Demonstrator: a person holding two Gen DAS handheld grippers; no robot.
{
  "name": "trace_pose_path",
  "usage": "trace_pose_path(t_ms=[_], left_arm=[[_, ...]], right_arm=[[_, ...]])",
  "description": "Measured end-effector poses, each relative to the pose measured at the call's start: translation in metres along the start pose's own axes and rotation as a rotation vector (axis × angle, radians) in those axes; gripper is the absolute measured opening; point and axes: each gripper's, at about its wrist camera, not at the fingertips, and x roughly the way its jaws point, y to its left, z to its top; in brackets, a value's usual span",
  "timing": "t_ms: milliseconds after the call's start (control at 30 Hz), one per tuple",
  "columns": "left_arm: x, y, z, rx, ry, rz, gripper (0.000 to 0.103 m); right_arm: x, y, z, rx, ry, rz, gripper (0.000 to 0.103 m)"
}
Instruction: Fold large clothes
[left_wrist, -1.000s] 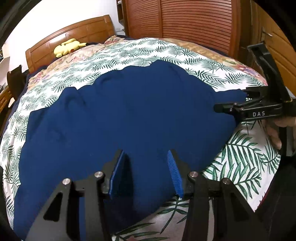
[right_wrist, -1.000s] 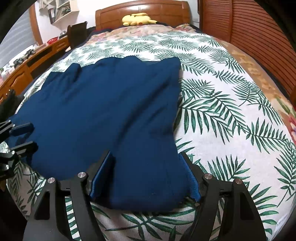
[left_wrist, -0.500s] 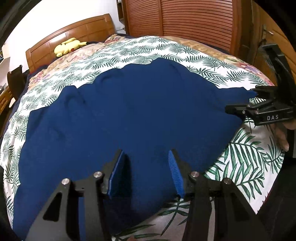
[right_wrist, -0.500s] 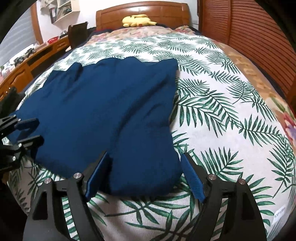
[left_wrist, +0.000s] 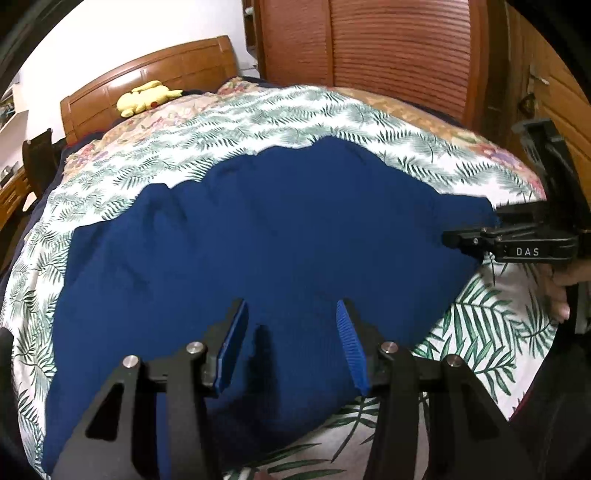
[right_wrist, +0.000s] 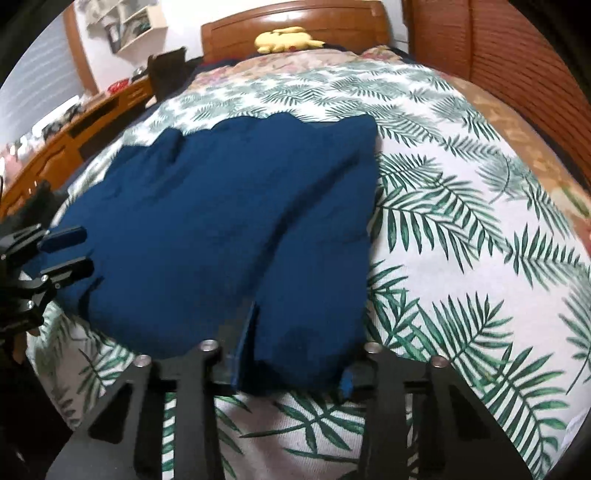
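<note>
Both claws are held wide open: left gripper (left_wrist: 291, 343) over the blue garment (left_wrist: 258, 240) at 6 o'clock, right gripper (right_wrist: 295, 350) straddling its near edge; nothing is gripped.

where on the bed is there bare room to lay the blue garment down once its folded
Bare bedspread lies to the right of the blue garment, out to the wardrobe doors; another strip runs beyond its far edge toward the yellow plush toy. It is crowded along the near edge, where the left gripper and right gripper sit, jaws open.
</note>
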Motion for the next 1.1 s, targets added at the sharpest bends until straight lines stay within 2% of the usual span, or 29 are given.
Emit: trace_pose_path(t_ms=[100, 233, 467, 667, 800, 967, 1100], left_arm=[[-0.011, 0.008, 0.002, -0.015, -0.025, 0.006, 0.049], [-0.024, 0.020, 0.002, -0.029, -0.053, 0.014, 0.049], [-0.057, 0.050, -0.004, -0.077, -0.115, 0.040, 0.049], [-0.086, 0.079, -0.014, -0.128, -0.165, 0.063, 0.049], [-0.103, 0.101, -0.025, -0.162, -0.186, 0.092, 0.049], [-0.117, 0.124, -0.040, -0.200, -0.197, 0.129, 0.049], [-0.126, 0.142, -0.052, -0.233, -0.197, 0.150, 0.049]], right_arm=[[-0.011, 0.002, 0.005, 0.021, -0.031, 0.019, 0.029], [-0.030, 0.018, 0.020, -0.018, -0.090, 0.018, 0.025], [-0.052, 0.077, 0.057, -0.136, -0.168, 0.013, 0.023], [-0.047, 0.141, 0.076, -0.282, -0.181, -0.004, 0.020], [-0.036, 0.191, 0.082, -0.378, -0.173, 0.015, 0.017], [-0.017, 0.235, 0.092, -0.446, -0.162, 0.043, 0.012], [-0.006, 0.269, 0.105, -0.462, -0.170, 0.106, 0.010]])
